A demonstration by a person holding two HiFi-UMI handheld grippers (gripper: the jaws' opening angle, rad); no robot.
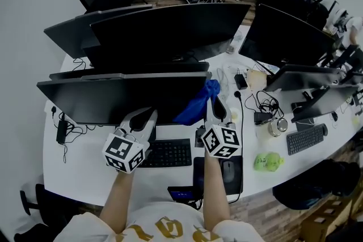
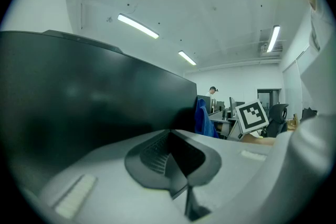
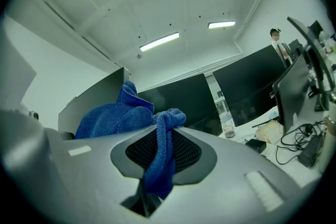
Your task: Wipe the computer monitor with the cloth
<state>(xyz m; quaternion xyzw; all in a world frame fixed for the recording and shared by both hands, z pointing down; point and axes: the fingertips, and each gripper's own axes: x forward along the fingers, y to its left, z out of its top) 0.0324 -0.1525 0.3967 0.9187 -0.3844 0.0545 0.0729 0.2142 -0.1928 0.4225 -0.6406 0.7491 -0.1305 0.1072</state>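
The near black monitor stands in front of me, its dark screen filling the left gripper view. A blue cloth hangs at the monitor's right edge, pinched in my right gripper. In the right gripper view the cloth bunches over the shut jaws and drapes down between them. My left gripper sits just under the screen's lower edge, shut, with nothing in it. The cloth also shows past the screen's edge in the left gripper view.
A black keyboard and a mouse lie on the white desk below the grippers. More monitors stand behind and to the right. Cables, a second keyboard and a green bag lie at right.
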